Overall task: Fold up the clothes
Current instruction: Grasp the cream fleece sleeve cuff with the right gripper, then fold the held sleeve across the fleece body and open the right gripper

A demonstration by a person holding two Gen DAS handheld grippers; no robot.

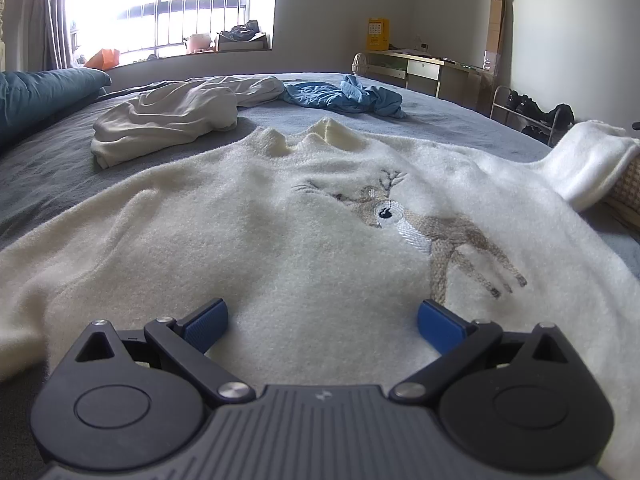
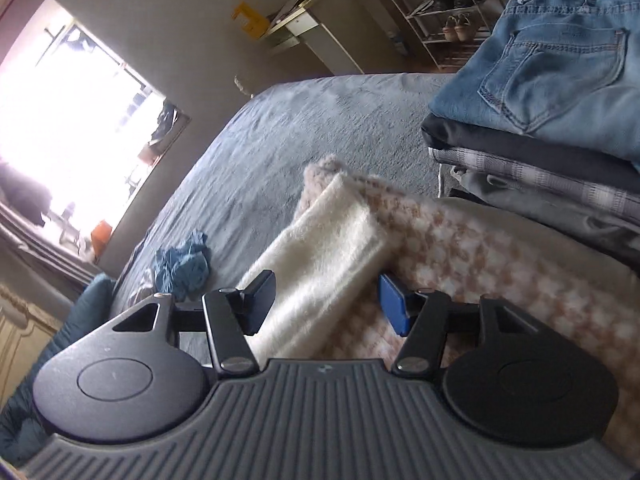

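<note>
A cream fleece sweater (image 1: 280, 220) with an embroidered deer lies flat, front up, on the grey bed (image 1: 440, 120). My left gripper (image 1: 322, 312) hovers open over its lower hem, nothing between the blue pads. The sweater's right sleeve (image 1: 588, 160) stretches out to the side and its end rests on a beige checked cloth. In the right wrist view that sleeve (image 2: 332, 232) runs between the fingers of my right gripper (image 2: 325, 286), which stands open, pads clear of the fabric. The view is tilted.
A stack of folded clothes topped by blue jeans (image 2: 560, 60) sits right of the checked cloth (image 2: 460, 248). A crumpled blue garment (image 1: 348, 96) and a beige one (image 1: 168, 120) lie at the far side. A desk (image 1: 420, 68) and shoe rack (image 1: 532, 112) stand beyond.
</note>
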